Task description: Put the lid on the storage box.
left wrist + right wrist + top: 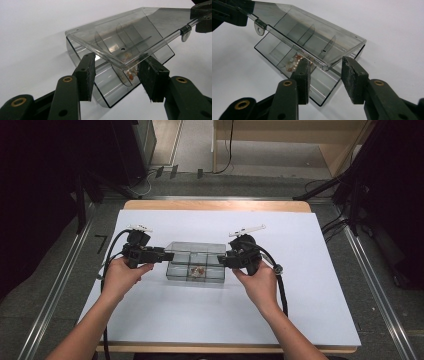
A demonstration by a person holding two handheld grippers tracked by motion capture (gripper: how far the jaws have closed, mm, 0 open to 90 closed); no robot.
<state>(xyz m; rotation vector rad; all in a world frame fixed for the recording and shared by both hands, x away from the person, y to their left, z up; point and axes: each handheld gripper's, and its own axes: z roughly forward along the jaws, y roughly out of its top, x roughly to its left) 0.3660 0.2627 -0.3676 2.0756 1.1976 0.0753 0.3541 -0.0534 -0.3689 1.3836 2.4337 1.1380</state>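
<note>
Clear plastic compartment box [195, 261], light, stiff, slick; left gripper [167, 255] at 9 o'clock, right gripper [224, 258] at 3, jaws apart around half-raised lid edge [117, 65]

place: lab recording bay | signs: white-sheeted table [310, 285], floor rails [60, 280], black stands [355, 195], loose cables [330, 227]

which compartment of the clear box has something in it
The middle compartment of the near row in the clear box: it holds small reddish-white pieces. The other compartments look empty.
</note>
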